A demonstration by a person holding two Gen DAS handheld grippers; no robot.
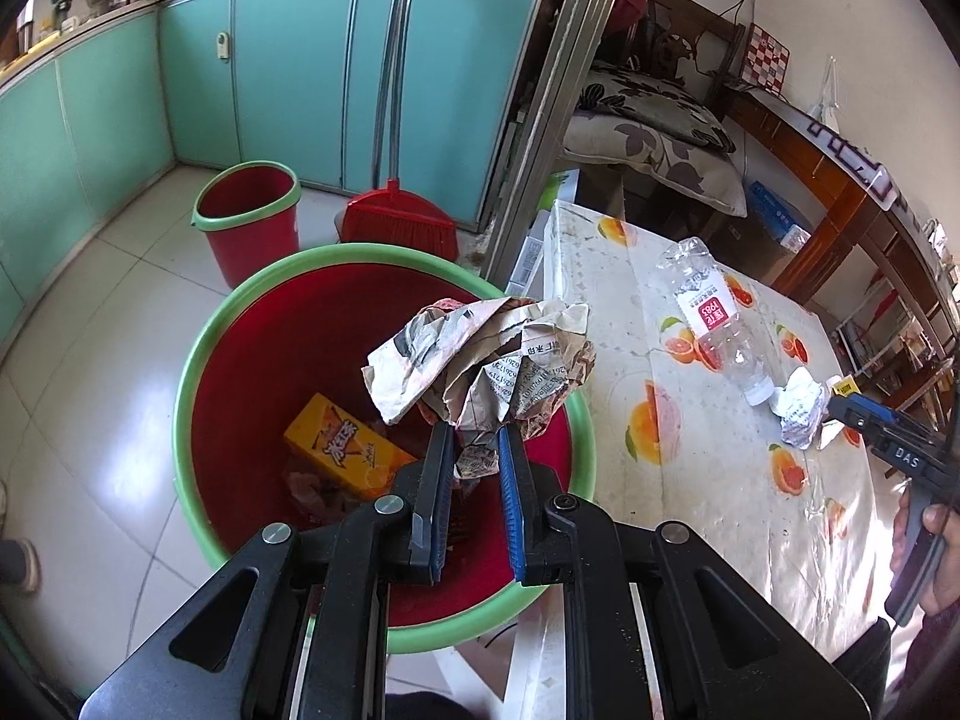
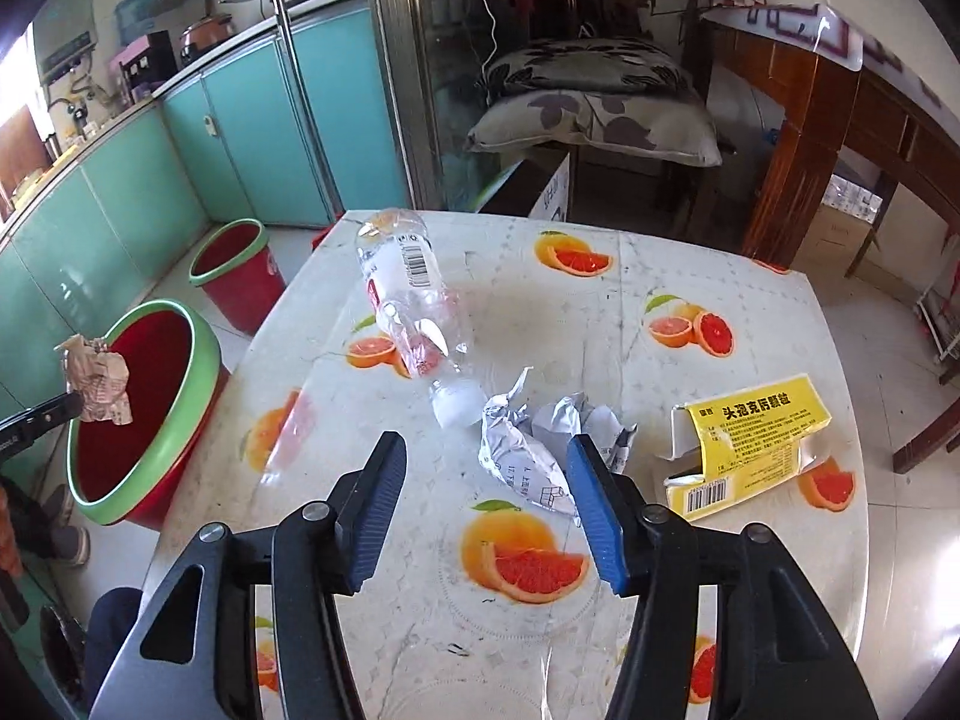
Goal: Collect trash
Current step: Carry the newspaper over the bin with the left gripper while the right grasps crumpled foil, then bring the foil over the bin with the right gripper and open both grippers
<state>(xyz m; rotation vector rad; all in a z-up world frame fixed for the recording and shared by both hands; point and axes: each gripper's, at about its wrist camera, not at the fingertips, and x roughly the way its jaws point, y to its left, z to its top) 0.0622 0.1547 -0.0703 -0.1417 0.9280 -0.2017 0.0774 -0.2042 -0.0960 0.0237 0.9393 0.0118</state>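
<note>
My left gripper (image 1: pixel 474 426) pinches crumpled newspaper (image 1: pixel 480 354) above the red bin (image 1: pixel 252 324); only my right view shows the right gripper (image 2: pixel 486 462) gaping before white paper (image 2: pixel 528 450), yellow box (image 2: pixel 750 444) beside.

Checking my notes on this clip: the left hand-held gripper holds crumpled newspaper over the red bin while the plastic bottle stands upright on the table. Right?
Not quite. The plastic bottle lies on its side, as the right wrist view shows. The left hand-held gripper does hold the crumpled newspaper over the red bin.

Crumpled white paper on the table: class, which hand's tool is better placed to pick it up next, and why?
Right. The right tool is open just short of the crumpled white paper on the table. The left tool is shut on crumpled newspaper over the large red bin.
</note>
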